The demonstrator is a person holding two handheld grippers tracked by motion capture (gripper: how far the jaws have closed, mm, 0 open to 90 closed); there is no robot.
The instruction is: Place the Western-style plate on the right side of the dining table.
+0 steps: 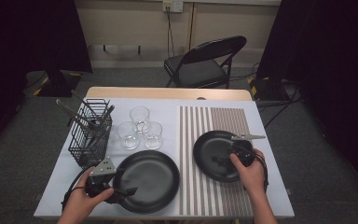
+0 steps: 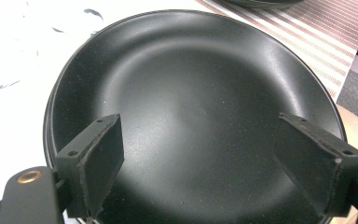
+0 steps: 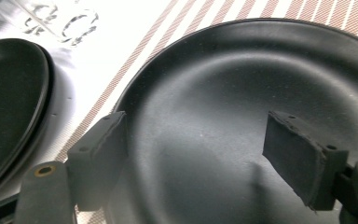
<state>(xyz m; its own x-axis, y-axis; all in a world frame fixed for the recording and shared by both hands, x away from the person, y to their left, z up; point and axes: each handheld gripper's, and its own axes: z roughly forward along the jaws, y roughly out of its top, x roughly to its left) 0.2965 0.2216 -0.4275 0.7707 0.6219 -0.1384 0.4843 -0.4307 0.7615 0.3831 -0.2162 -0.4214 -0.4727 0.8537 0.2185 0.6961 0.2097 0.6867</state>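
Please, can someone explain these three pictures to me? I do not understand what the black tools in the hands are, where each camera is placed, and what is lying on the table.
No robot here: a person holds one tool in each hand, the left hand-held gripper and the right hand-held gripper. Each has two black jaws. The wide picture comes from a camera above the table. The other two come from cameras riding on the tools, looking along the jaws. The left tool hovers open over a black plate on the white surface. The right tool hovers open over a second black plate on a striped mat. Nothing is held. Also there: three glasses and a wire basket with utensils.
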